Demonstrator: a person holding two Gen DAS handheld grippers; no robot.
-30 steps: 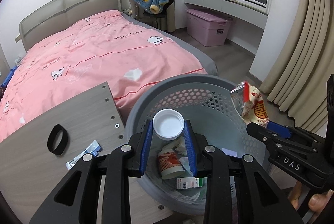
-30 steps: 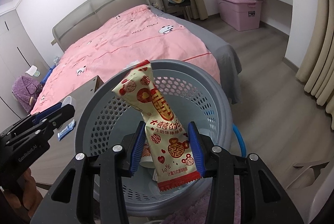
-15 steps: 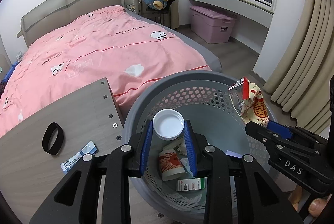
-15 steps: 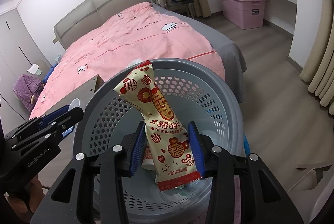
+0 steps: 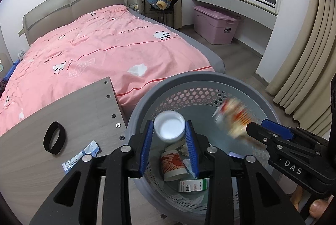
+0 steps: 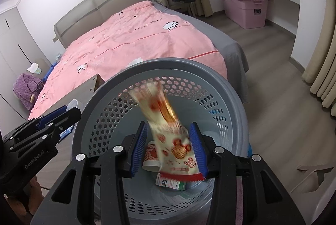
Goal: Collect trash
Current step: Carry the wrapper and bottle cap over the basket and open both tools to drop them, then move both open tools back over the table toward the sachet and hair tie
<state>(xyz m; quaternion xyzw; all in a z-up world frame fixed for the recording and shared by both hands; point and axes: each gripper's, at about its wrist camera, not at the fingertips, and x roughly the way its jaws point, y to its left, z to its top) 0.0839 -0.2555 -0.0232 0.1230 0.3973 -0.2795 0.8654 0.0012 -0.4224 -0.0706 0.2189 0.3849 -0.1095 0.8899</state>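
My left gripper (image 5: 169, 133) is shut on a white plastic lid (image 5: 169, 127) and holds it over the near rim of the grey mesh bin (image 5: 195, 81). My right gripper (image 6: 170, 142) is open over the same bin (image 6: 231, 90). The cream and red snack wrapper (image 6: 166, 126) is blurred and tipping between its spread fingers; it shows blurred in the left wrist view (image 5: 233, 118). A paper cup (image 5: 173, 165) and a small green and white box (image 5: 192, 185) lie in the bin's bottom.
A wooden table (image 5: 73, 111) left of the bin carries a black band (image 5: 54, 138) and a small blue and white packet (image 5: 80, 156). A pink bed (image 5: 100, 53) lies behind. A crumpled white tissue (image 5: 137, 70) sits on the bedcover. Curtains (image 5: 304, 57) hang at right.
My right gripper has opened and the snack wrapper has come loose, blurring as it tips toward the bin. My left gripper still holds the lid over the rim.
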